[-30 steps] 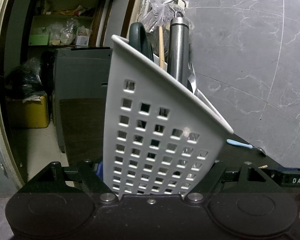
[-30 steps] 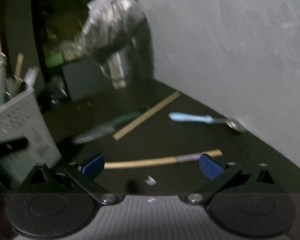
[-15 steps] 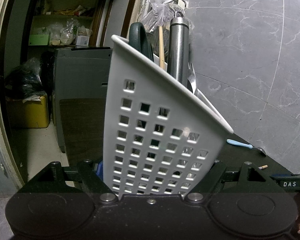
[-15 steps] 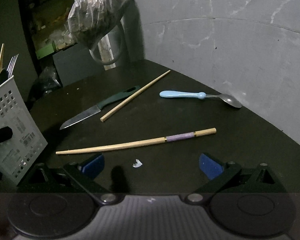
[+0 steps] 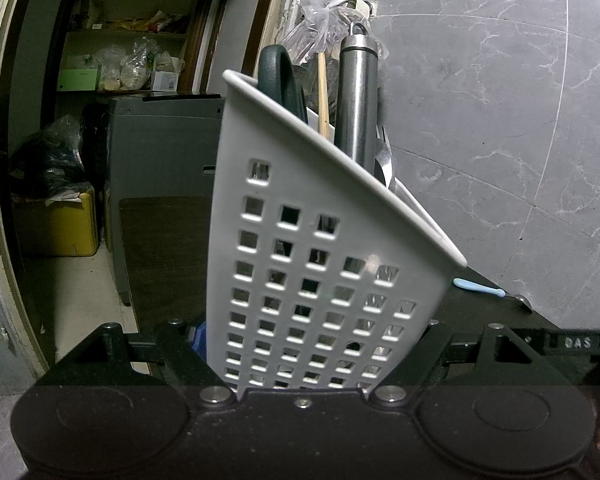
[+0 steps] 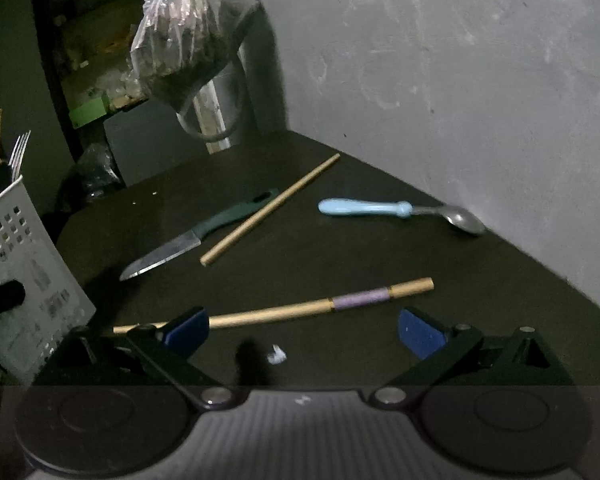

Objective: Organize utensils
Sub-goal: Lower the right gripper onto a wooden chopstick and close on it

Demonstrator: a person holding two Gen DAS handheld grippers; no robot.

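On dark matte tabletop (image 6: 340,256), left gripper (image 5: 312,344) jaws clamping perforated white plastic caddy (image 5: 300,264), right gripper (image 6: 304,332) jaws agape.

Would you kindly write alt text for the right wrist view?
The open right claw hovers over a banded chopstick on a dark table. Beyond lie a knife, a plain chopstick and a spoon.

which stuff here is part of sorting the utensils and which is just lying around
Part of the job: white utensil caddy, knife, plain chopstick, banded chopstick, blue-handled spoon.

Just lying about: hanging plastic bag, white scrap, yellow box.
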